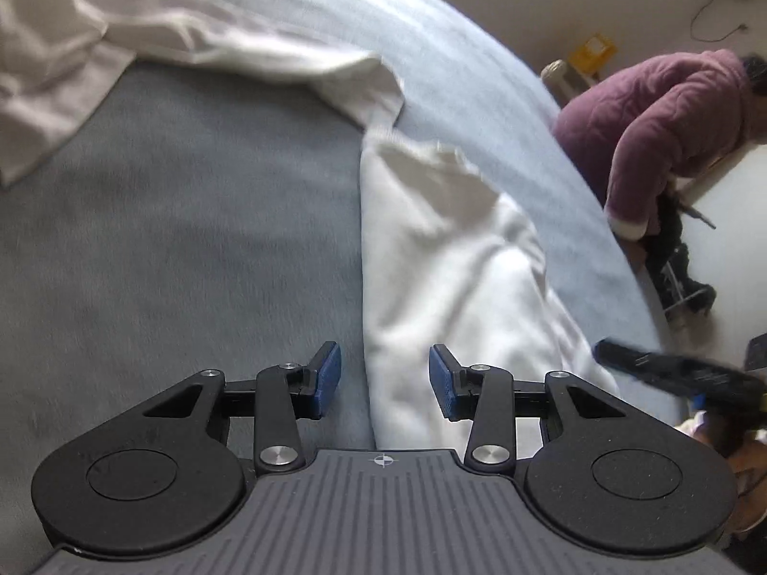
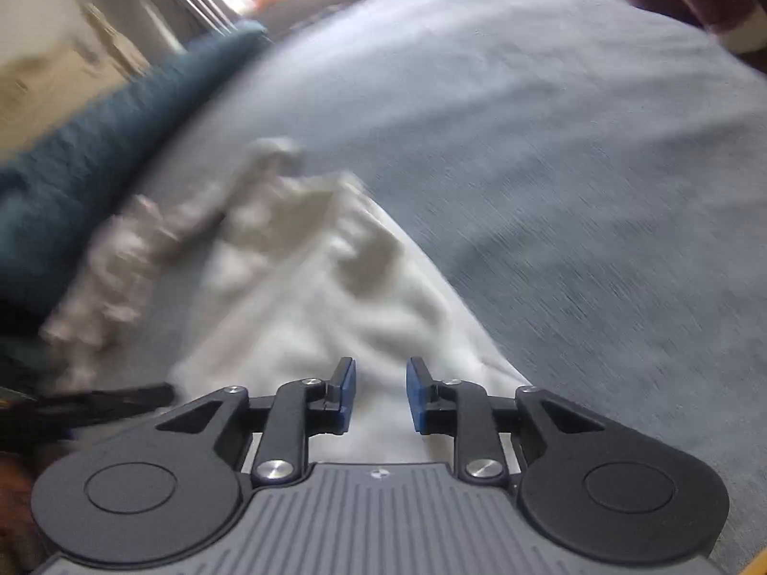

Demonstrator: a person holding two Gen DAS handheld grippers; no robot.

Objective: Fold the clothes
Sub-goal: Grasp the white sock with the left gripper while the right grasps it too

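A white garment (image 1: 446, 258) lies rumpled in a long strip on the grey-blue bed cover (image 1: 168, 239). My left gripper (image 1: 386, 379) hovers open over its near left edge; the cloth lies below the gap and neither blue pad presses on it. In the right wrist view the same white garment (image 2: 326, 297) spreads out ahead. My right gripper (image 2: 381, 394) stands open just over its near end, with white cloth showing between the pads. The picture is blurred. A dark gripper body (image 1: 671, 371) shows at the right edge of the left wrist view.
A second pale garment (image 1: 72, 48) lies crumpled at the far left of the bed. A teal blanket roll (image 2: 96, 143) lines the bed's left side. A person in a purple padded jacket (image 1: 671, 120) bends over beside the bed's right edge. Bare cover (image 2: 575, 191) spreads to the right.
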